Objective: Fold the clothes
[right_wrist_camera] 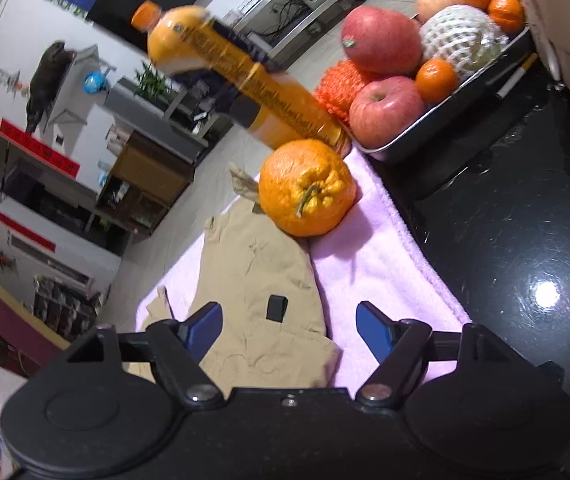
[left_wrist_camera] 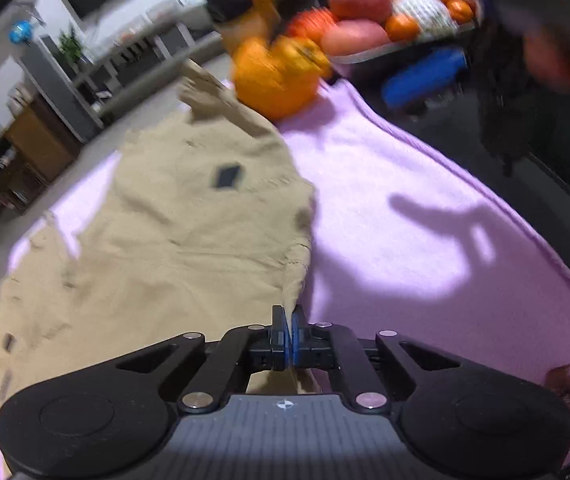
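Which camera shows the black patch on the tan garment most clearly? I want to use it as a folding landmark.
The right wrist view: the black patch sits sharp on the tan garment, between the open right gripper fingers. The left wrist view also shows the patch, but motion-blurred and farther up the cloth.

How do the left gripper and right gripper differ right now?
The left gripper is shut, pinching the edge of the tan garment; the right gripper is open with nothing between its fingers. The left is at the cloth's edge; the right hangs above it. Both have blue pads on black fingers.
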### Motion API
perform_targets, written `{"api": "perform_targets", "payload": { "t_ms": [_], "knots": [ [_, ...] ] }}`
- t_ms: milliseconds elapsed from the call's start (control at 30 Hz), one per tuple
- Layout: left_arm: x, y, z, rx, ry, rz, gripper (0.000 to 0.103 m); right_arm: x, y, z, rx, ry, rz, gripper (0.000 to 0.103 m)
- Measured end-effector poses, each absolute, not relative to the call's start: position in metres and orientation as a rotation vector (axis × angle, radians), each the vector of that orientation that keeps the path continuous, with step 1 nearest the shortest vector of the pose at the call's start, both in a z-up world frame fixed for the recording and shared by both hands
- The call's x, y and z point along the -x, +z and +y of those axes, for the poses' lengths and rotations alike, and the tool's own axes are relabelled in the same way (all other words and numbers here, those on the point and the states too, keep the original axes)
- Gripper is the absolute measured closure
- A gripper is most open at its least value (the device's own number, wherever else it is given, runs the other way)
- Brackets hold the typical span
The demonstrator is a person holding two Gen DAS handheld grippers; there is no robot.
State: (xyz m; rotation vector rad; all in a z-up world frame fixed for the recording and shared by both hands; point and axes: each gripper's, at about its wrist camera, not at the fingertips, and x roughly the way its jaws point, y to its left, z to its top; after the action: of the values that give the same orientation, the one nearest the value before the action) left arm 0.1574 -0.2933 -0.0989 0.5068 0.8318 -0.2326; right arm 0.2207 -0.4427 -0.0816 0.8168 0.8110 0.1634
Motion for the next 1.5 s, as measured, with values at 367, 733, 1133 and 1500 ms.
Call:
{"api": "perform_targets", "payload": {
  "t_ms": [367, 733, 1133, 1500],
  "knots": [
    [-0.160, -0.041, -0.232, -0.375, -0.245, 0.793, 0.098, -0.284, -0.111, -0.409, -0.894, 0.206, 0.758, 0.053],
    [-0.165, -0.047, -0.209, -0.299, -0.327, 0.817, 0.098, -0.342, -0.123, -0.362, -0.661, 0.014, 0.758, 0.096],
    [-0.169, -0.015, -0.081, 0.137, -0.491, 0.774, 0.099, -0.322, -0.005, -0.228, -0.231, 0.038, 0.524, 0.100],
    [-0.136, 0.012, 0.135, 0.340, -0.283, 0.755, 0.100, -0.318, 0.028, 0.018, 0.003, 0.263, 0.530, 0.100]
  ]
}}
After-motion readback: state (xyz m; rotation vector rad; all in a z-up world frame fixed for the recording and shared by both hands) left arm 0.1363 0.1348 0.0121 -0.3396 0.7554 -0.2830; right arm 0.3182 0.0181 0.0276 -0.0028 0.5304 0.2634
